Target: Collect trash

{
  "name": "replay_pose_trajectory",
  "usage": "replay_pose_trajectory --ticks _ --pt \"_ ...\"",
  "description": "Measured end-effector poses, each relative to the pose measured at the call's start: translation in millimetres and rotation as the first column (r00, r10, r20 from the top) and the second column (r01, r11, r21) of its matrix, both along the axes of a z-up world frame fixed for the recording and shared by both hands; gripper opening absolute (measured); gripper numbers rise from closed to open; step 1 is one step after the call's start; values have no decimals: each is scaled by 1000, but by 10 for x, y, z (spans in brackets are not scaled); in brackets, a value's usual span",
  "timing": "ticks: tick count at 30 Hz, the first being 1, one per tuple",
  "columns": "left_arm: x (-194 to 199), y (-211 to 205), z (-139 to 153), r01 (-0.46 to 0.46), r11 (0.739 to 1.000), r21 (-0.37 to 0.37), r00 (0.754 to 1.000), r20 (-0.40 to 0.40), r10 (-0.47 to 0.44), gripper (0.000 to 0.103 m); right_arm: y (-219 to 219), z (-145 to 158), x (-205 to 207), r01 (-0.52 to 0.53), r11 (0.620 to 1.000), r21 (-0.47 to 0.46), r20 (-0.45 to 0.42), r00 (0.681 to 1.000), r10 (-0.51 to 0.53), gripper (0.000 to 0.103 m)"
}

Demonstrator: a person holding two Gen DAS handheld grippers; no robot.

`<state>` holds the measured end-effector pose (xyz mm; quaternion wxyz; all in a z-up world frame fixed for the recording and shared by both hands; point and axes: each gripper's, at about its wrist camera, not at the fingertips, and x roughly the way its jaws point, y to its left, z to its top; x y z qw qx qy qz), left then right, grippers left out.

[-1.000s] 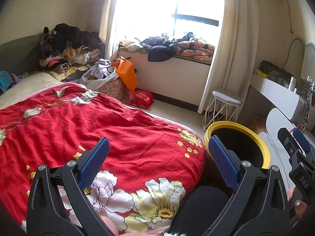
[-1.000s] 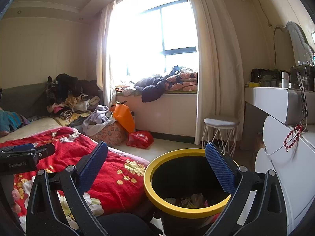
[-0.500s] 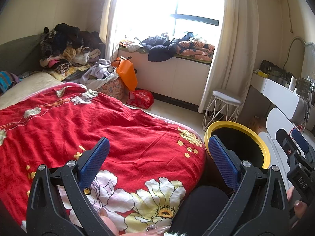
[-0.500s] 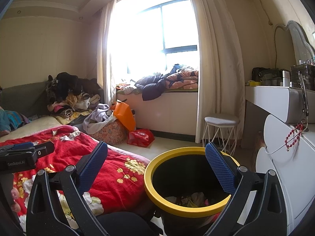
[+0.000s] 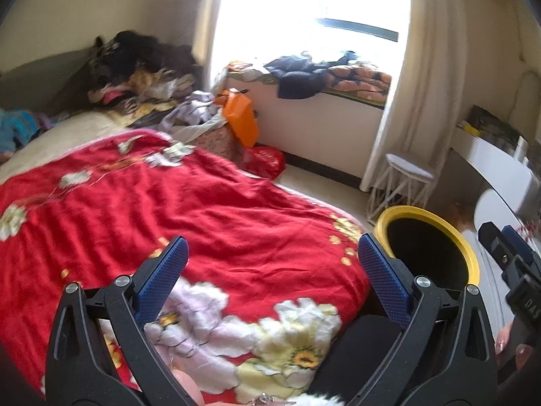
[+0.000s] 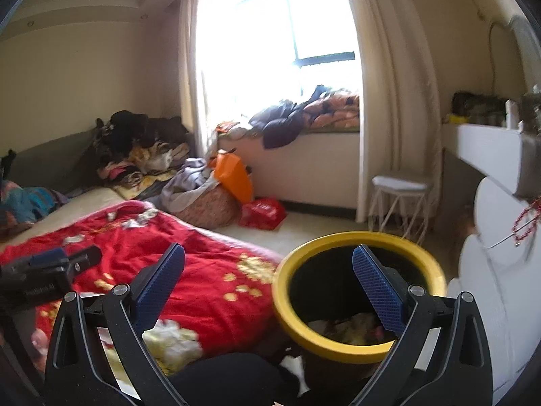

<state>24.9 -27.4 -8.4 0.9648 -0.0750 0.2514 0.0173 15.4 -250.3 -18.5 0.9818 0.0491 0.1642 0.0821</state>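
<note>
Jaws spread, empty — bin [image 6: 358,291] upright, mouth up.

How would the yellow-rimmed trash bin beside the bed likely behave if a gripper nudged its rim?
The trash bin looks tall, with only a shallow layer of crumpled trash at the bottom, so it is probably light and may slide or tip. Its yellow rim appears smooth and rounded, so fingers might slip off.

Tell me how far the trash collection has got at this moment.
Done: some crumpled trash already lies inside the yellow-rimmed bin. In hand: nothing; the left gripper and right gripper are both open and empty. Left: small pale scraps on the far end of the red quilt may be trash.
</note>
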Motion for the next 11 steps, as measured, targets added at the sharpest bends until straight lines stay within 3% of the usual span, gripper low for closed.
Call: replay_pose_trajectory --ticks 3,4,6,8,9,11 --pt "-62 327 -12 -106 994 -32 994 -33 105 92 344 111 206 -110 994 -7 -74 991 109 97" --pt "-110 541 -43 -185 982 -39 981 -67 183 92 588 137 307 -173 985 -28 -117 979 168 97" --pt "-195 875 -111 -300 953 -34 948 -120 294 92 1228 112 513 -344 935 -82 -236 919 317 97" --pt "-347 1318 -255 -434 901 -6 885 -190 425 92 1807 27 645 -462 878 -123 -341 851 400 97" --pt "-461 1566 -351 -506 863 18 840 -218 497 92 2253 -80 677 -536 830 -154 -407 800 441 97" --pt "-666 1974 -535 -614 788 45 751 -274 601 92 2809 -269 725 -635 762 -129 -478 713 513 97"
